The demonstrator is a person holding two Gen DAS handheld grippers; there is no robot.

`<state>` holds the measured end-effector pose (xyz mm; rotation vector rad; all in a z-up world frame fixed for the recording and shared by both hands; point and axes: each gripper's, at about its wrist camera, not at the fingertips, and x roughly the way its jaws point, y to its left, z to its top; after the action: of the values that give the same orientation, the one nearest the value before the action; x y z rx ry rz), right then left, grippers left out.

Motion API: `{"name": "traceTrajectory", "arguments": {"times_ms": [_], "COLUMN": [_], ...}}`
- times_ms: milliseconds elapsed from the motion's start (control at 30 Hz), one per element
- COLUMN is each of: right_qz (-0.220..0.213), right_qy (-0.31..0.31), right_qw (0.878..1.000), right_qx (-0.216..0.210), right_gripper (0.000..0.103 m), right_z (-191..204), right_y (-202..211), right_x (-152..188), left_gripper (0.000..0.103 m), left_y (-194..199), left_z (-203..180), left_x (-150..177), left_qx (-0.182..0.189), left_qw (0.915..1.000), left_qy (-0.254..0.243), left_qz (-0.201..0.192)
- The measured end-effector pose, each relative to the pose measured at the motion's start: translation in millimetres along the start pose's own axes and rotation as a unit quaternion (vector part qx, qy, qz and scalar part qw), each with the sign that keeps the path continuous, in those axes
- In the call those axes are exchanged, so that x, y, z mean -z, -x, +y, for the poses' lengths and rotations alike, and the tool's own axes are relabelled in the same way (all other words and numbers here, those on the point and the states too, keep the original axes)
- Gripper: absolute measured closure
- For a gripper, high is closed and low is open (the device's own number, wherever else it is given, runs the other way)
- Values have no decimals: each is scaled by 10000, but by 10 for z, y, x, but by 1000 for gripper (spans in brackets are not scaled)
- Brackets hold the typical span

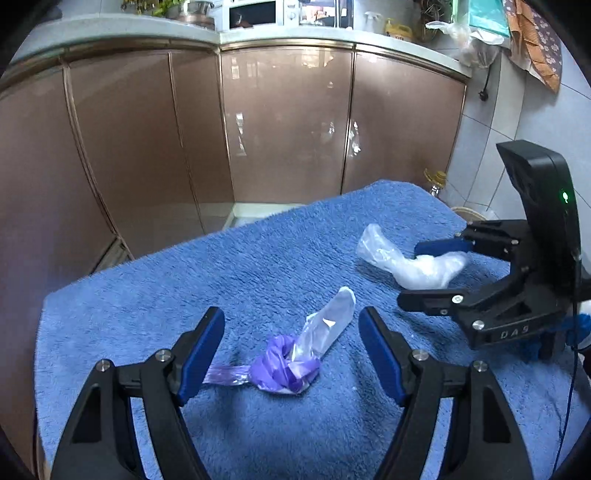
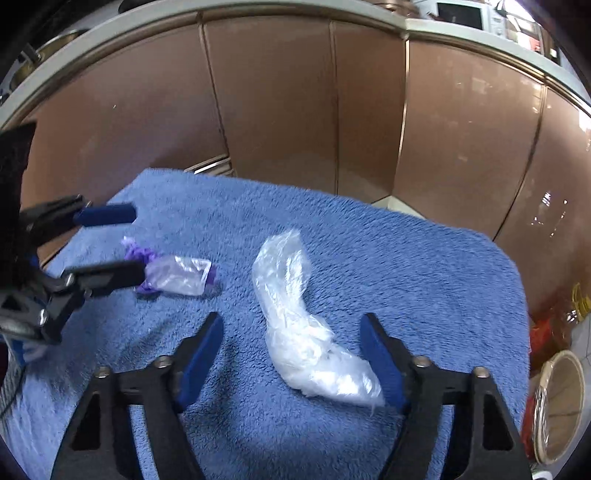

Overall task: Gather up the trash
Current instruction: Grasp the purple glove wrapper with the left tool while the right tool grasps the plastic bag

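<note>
Where the fluffy blue towel [image 1: 258, 266] covers the tabletop, two pieces of trash lie apart from each other. The knotted purple plastic bag with a clear crinkled wrapper tucked into it [image 1: 295, 354] lies near the middle of the towel's near half; the purple part is twisted into a tight knot with a thin tail running off to the left, and the clear part juts up and to the right. The crumpled clear-white plastic bag [image 2: 306, 332] is a long, curved, wrinkled bundle, thicker and whiter at its near end.

The left hand-held gripper [image 1: 291, 350] is spread wide, its blue-padded fingers on either side of the purple bag and not touching it; it grips nothing. The right hand-held gripper [image 2: 291, 354] is likewise released and wide, the white bag lying between its fingers, with the bag's near end just beside the right blue pad [image 2: 380, 358]; whether they touch cannot be told.

The left wrist view shows the right hand-held gripper [image 1: 428, 269] from the side, straddling the white bag [image 1: 406, 262], plus a microwave [image 1: 255, 13] on the counter above brown glossy cabinet doors [image 1: 288, 122]. The right wrist view alone shows a round woven basket [image 2: 561, 406] on the floor at the right, and the purple bag [image 2: 173, 273] between the left hand-held gripper's [image 2: 136, 243] fingers.
</note>
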<state>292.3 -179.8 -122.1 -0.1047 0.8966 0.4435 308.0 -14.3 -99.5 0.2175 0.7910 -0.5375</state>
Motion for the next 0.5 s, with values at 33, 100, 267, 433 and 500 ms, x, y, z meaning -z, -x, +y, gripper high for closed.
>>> {"name": "traceTrajectory", "arguments": {"times_ms": [33,100,267,433,500], "right_qz": [27,49,109,136,137], "right_qy": [31,90,170,142,108], "right_qw": [10000,9999,9998,9997,9998], "right_qx": [-10,-2,78,118,127], "right_gripper": [49,54,72,74,75], "right_z": [0,23,56,123,165], "right_y": [-15,-21,-15,81,202], "right_x": [-3,8,60,151,231], "left_gripper": [32,44,70,77,80], "left_y": [-35,-89,-152,-24,59], "left_z": [0,6,14,0,0], "left_x": [17,70,212,269,306], "left_qx": [-5,-19,-41,-91,-72], "left_qw": [10000,9998,9986,9983,9979], "left_qy": [-8,-9,118,332,470], "left_qz": [65,206,509,474,449]}}
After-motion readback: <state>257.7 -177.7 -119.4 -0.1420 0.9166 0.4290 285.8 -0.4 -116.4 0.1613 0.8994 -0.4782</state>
